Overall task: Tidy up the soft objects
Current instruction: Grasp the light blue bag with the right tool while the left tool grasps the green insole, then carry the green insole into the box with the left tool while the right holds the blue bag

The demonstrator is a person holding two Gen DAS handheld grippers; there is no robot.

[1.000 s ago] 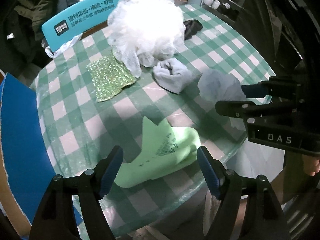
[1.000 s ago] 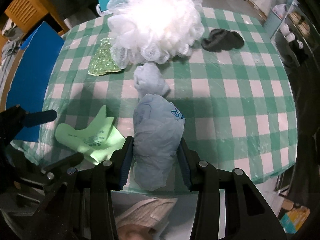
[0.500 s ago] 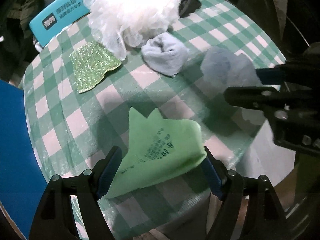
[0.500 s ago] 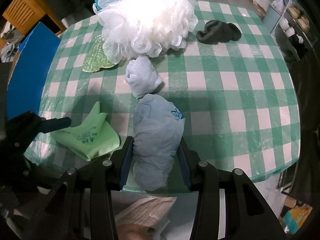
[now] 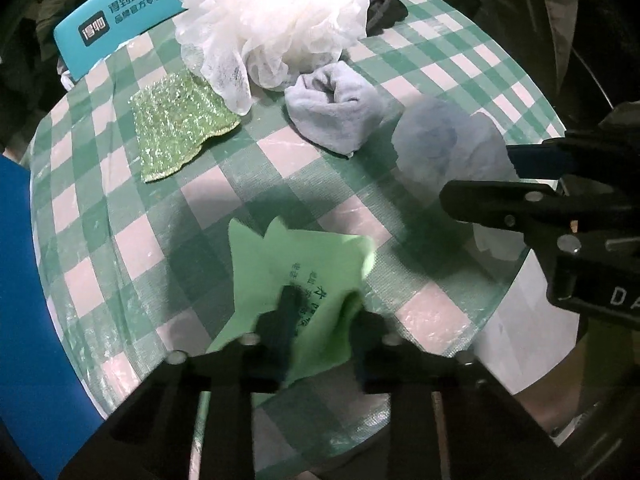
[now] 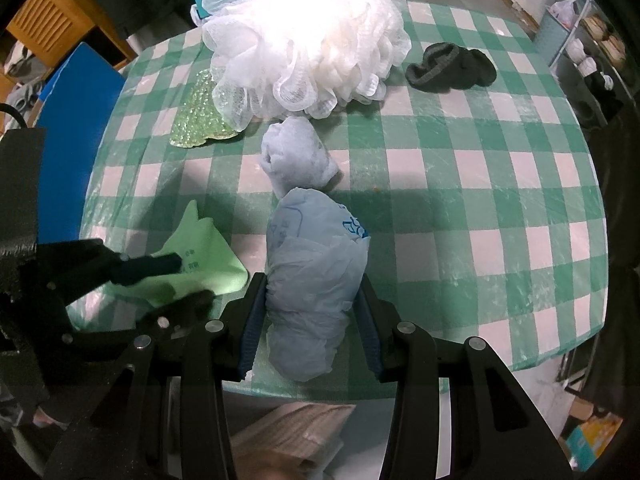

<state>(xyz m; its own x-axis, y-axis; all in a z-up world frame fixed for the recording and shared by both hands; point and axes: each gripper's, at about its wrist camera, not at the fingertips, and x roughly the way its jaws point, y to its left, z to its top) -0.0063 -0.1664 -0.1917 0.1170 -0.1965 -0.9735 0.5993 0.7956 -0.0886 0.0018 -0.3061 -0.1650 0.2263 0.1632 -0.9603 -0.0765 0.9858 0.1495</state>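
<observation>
At far left, a blue board [image 5: 20,280] beside the checked surface [image 5: 120,248]. Near the front edge of the surface, the green printed cloth [image 5: 296,264], bunched between the fingers of the left claw [image 5: 320,308]: jaws just closing, pressed together on a fold of this cloth, the rest lying flat. Farther back, a glittery green scrubbing cloth [image 5: 180,128], one corner under the white mesh bath pouf [image 5: 272,12]; then a rolled pale blue cloth [image 5: 336,112] just in front of the pouf. To the right, the right claw [image 6: 312,312], clamped from both sides on a crumpled pale blue plastic bag [image 6: 316,264] at the surface edge. Well apart, at the back right, a dark knitted piece [image 6: 452,66].

Possible trouble, only as a guess: just a thin fold in the left grip, so may slip out on lifting, or come up half open and drag over the edge. Little room between the two claws; may bump if either swings inward. Slippery bag; may slide down between the pads.

From the left wrist view: the print on the green cloth and the pinch itself, though blurred; of the bag, only one blurred side. From the right wrist view: both pads on the bag, its blue print, the whole knitted piece, and something beige below the edge, not clear what.
</observation>
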